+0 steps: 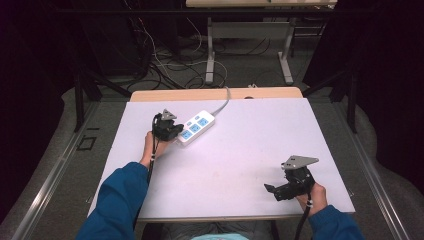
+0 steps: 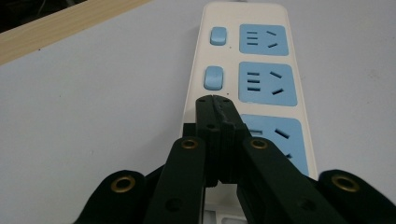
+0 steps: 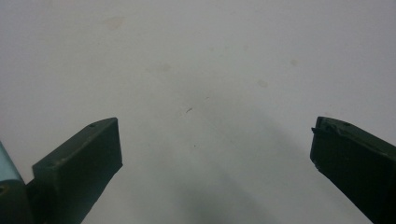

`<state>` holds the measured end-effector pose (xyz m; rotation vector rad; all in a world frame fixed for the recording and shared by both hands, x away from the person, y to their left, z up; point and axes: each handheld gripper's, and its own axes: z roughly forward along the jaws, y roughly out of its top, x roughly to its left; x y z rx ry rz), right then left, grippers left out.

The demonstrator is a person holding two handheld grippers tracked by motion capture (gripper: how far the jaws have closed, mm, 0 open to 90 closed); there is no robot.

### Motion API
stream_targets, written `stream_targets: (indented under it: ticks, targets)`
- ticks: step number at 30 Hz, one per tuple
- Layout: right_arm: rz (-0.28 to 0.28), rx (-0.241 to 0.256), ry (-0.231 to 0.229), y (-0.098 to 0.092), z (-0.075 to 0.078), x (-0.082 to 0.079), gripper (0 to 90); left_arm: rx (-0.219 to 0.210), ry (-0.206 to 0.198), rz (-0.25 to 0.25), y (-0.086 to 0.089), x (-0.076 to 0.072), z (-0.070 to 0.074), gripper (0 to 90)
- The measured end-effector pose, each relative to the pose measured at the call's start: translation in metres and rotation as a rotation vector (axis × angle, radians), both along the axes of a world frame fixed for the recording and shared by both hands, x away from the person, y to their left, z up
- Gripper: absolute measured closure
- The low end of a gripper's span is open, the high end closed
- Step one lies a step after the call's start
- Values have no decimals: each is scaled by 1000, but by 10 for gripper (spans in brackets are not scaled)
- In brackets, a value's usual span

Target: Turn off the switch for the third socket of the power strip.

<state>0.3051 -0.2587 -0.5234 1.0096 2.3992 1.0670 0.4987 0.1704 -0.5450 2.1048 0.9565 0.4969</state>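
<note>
The left gripper [image 1: 176,131] is held at the far left part of the white table [image 1: 250,150], its tips set against the near left end of the white power strip [image 1: 196,127]. In the left gripper view its jaws are pressed together with no gap between them and nothing held; the joined tips [image 2: 214,100] rest over the strip's body [image 2: 198,60] just short of the middle blue switch [image 2: 214,77], with the nearest blue socket panel [image 2: 280,140] to their right. Whether the tips actually bear on the nearest switch cannot be told, since they cover that spot. The person's left hand [image 1: 151,145] grips the tool from behind, the forearm in a blue sleeve [image 1: 120,200] running from the near edge forward and slightly rightward. The power strip lies diagonally, its grey cable [image 1: 222,104] leaving the far end toward the table's far edge. The right gripper [image 1: 272,190] sits well apart at the near right corner, pointing left, held low over the table by the right hand [image 1: 312,196]. Its jaws stand wide apart in the right gripper view, with bare table surface [image 3: 210,70] between them and nothing gripped.
</note>
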Motion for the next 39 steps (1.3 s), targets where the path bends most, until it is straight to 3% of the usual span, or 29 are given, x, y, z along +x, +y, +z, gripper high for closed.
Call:
stream_targets:
  ticks: [39]
  targets:
    - [-2,1,2,0,0,0,17,7,-6,2,-2,-1,1,900]
